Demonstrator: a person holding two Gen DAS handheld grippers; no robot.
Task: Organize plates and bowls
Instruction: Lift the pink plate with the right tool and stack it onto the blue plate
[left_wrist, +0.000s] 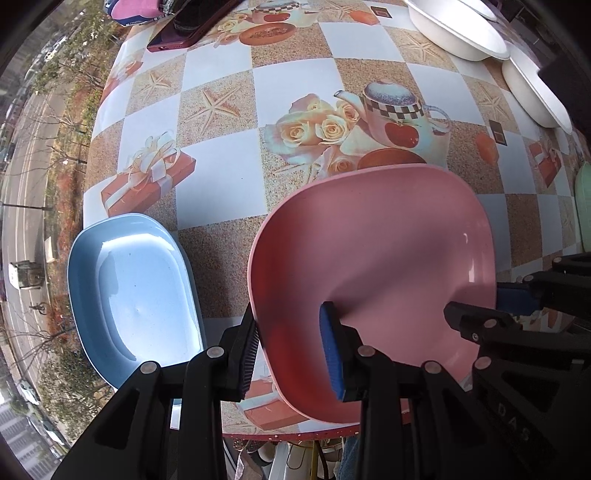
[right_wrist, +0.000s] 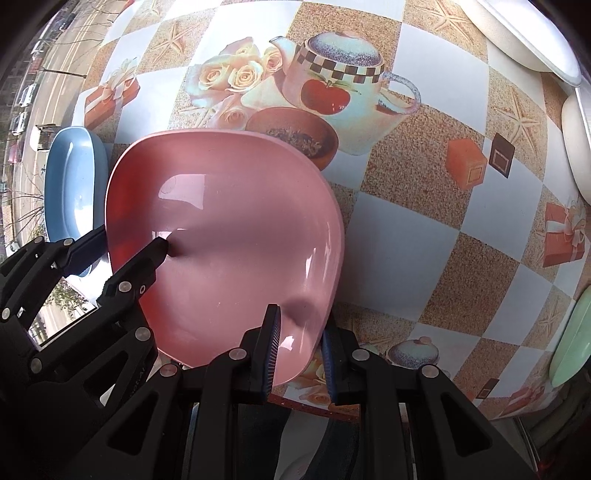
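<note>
A pink plate (left_wrist: 373, 258) is held tilted above the near edge of the table; it also shows in the right wrist view (right_wrist: 229, 240). My left gripper (left_wrist: 291, 347) is shut on its left rim, one finger inside, one outside. My right gripper (right_wrist: 299, 354) is shut on its right rim in the same way. Each gripper shows in the other's view, the right gripper (left_wrist: 480, 306) and the left gripper (right_wrist: 125, 243). A blue plate (left_wrist: 129, 295) lies on the table left of the pink one, also in the right wrist view (right_wrist: 72, 184).
White bowls (left_wrist: 458, 29) stand at the table's far right, one more white bowl (left_wrist: 535, 92) beside them. A green plate (right_wrist: 572, 339) lies at the right edge. A dark red phone (left_wrist: 184, 33) lies at the far side. The table's patterned cloth (left_wrist: 258, 110) ends just below the grippers.
</note>
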